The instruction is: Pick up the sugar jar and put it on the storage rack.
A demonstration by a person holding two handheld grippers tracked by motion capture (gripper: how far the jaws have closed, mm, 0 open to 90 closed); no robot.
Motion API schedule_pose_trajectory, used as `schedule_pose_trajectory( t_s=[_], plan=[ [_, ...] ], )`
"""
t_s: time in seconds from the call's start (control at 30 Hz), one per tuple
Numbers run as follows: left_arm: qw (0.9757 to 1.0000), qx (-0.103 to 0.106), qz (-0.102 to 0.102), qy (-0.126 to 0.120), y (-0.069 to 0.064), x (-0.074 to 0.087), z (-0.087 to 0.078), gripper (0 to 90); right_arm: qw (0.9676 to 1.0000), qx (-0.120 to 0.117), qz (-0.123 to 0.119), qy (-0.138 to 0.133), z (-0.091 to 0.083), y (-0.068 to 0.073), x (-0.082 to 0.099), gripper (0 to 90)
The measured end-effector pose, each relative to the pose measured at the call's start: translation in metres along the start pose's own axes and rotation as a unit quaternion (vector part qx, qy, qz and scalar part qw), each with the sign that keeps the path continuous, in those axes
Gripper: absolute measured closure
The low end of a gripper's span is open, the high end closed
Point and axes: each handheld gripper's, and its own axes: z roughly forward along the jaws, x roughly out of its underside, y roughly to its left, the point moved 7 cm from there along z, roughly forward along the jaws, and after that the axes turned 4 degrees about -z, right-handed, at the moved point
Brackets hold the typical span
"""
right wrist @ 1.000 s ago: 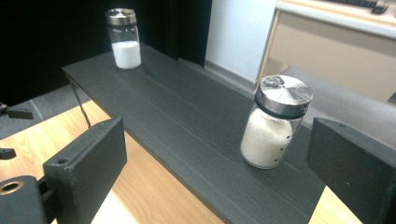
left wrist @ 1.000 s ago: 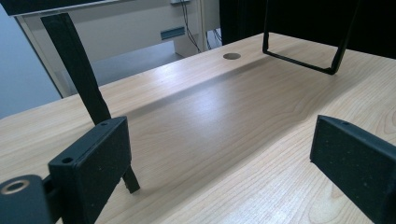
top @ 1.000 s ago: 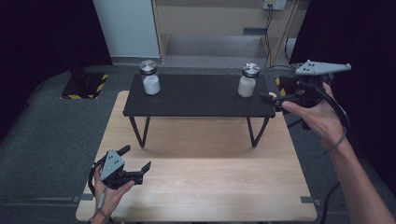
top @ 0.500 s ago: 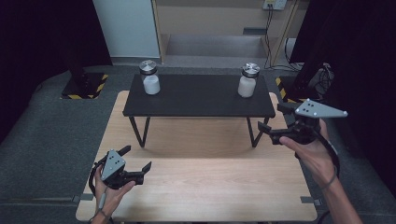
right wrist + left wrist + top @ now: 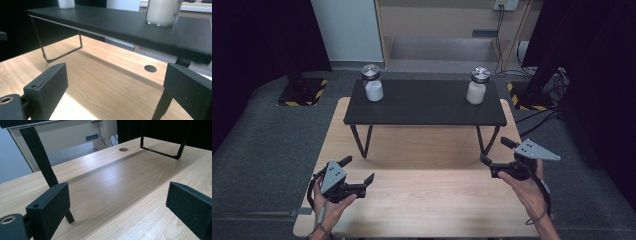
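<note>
Now both grippers low over wooden table point(image 5: 422, 200), left gripper point(image 5: 360, 169) and right gripper point(image 5: 494, 155) gaping, nothing between jaws (jars point(image 5: 476, 86) on black shelf point(image 5: 427, 107)).

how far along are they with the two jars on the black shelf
Nothing looks done: both jars, left jar and right jar, stand apart on the black shelf. Nothing is in hand; left gripper and right gripper are open above the wooden table. Any jar handling remains.

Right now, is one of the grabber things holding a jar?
No, both jars, one and the other, stand alone on the black shelf, while the left gripper and right gripper are open and empty.
</note>
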Motion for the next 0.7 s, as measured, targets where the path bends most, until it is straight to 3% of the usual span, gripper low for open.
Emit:
schedule_pose_trajectory(
  t_s=[0.3, 0.4, 0.7],
  plan=[
    [1.0000, 0.000, 0.001, 0.002, 0.000, 0.000, 0.001, 4.4, 0.9998, 0.012, 0.003, -0.013, 0.010, 0.004, 0.040, 5.4],
    [1.0000, 0.000, 0.001, 0.001, 0.000, 0.000, 0.001, 4.3, 0.9998, 0.017, -0.008, -0.010, 0.013, 0.005, 0.046, 5.4],
    [1.0000, 0.003, 0.005, 0.002, -0.001, 0.000, 0.003, 4.3, 0.9997, 0.018, -0.004, -0.014, 0.018, 0.005, 0.062, 5.4]
  ],
)
